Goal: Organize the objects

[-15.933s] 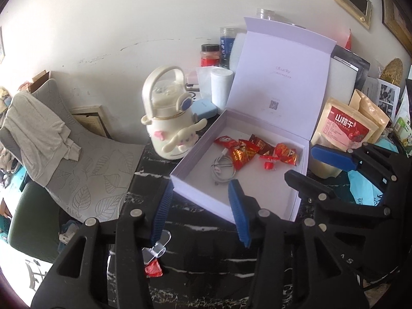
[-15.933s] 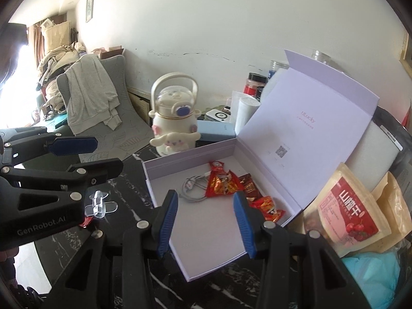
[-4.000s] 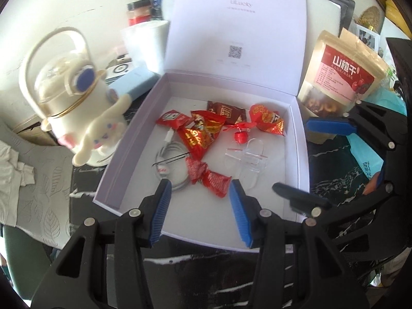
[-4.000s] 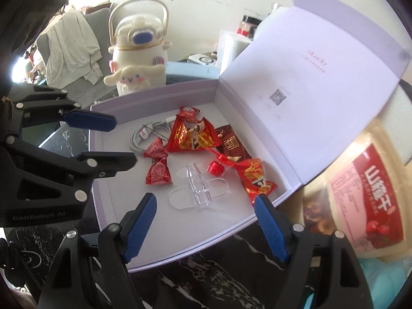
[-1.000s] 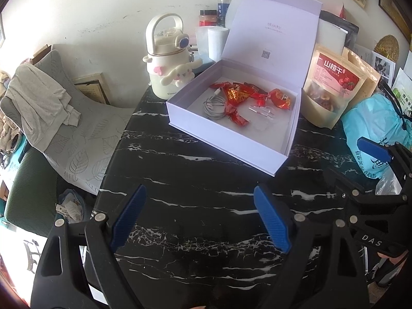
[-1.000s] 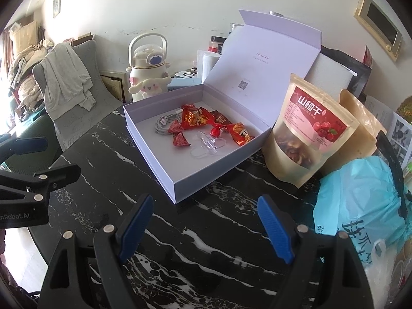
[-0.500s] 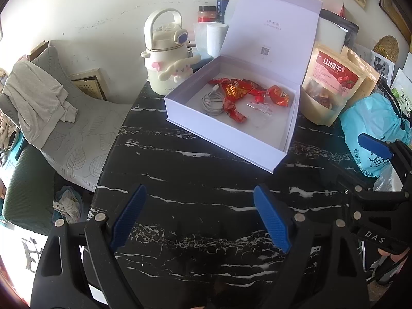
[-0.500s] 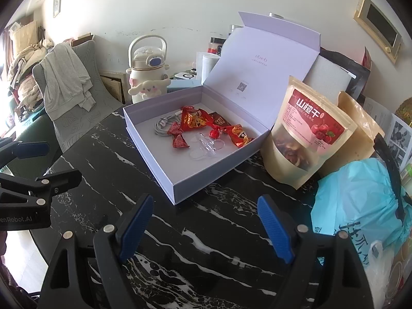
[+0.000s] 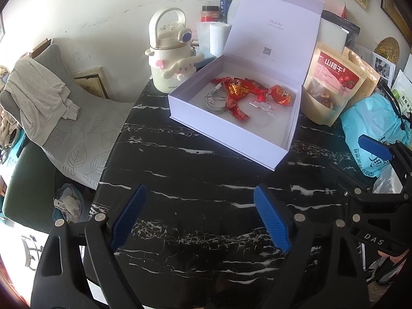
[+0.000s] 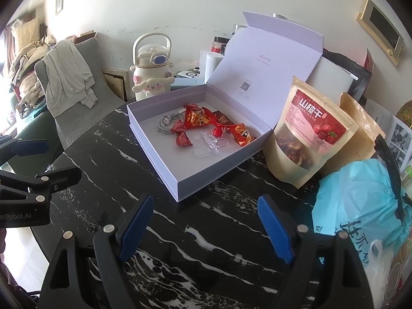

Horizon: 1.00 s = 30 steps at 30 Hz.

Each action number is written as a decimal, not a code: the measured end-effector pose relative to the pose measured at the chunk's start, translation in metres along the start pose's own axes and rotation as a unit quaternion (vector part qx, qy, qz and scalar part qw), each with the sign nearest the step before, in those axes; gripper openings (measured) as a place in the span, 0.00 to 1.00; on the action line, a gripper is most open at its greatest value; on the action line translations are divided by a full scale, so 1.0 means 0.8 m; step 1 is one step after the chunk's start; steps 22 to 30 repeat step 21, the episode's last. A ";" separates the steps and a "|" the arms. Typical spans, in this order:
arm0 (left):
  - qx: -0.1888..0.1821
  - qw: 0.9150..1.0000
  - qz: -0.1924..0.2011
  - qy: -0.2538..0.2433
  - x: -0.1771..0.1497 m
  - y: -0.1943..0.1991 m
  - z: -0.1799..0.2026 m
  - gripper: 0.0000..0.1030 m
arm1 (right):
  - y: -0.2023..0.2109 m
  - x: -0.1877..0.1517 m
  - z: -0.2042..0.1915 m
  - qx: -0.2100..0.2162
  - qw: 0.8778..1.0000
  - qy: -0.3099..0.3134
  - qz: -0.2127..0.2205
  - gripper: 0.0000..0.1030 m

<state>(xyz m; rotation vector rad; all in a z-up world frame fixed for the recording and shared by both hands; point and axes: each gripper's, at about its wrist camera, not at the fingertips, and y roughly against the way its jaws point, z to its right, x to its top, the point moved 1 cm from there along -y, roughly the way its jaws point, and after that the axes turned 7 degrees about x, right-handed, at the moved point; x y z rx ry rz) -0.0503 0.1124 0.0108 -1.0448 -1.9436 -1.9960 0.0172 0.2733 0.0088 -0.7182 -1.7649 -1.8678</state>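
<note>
Both grippers, left gripper (image 9: 199, 217) and right gripper (image 10: 204, 225), are hanging released and empty, having pulled well back from the box (image 9: 233, 139). Candies (image 9: 239, 90), cable (image 9: 213, 101) and clear clip (image 9: 262, 108) are lying inside; only the lid (image 9: 273, 28) likely remains.

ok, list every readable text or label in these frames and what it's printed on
"山楂干": red label on the snack pouch.
"oLucky": inside the box lid; the line beneath it and the QR code are too small to read.
"Cinna...": base of the white kettle, cut off by the box.
"DAS": right tongs.
"enRobot.AI": left tongs, cut off at the frame edge.
Candy wrappers, jar labels: unreadable.
</note>
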 end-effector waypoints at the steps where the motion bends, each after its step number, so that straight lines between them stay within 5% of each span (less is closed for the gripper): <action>1: 0.000 1.000 0.000 -0.001 0.000 0.000 0.000 0.83 | 0.000 -0.001 0.000 0.000 1.000 0.000 0.000 0.81; 30: -0.005 1.000 0.009 -0.010 -0.019 0.013 0.014 0.83 | 0.015 -0.022 -0.005 -0.003 1.000 -0.003 -0.001 0.81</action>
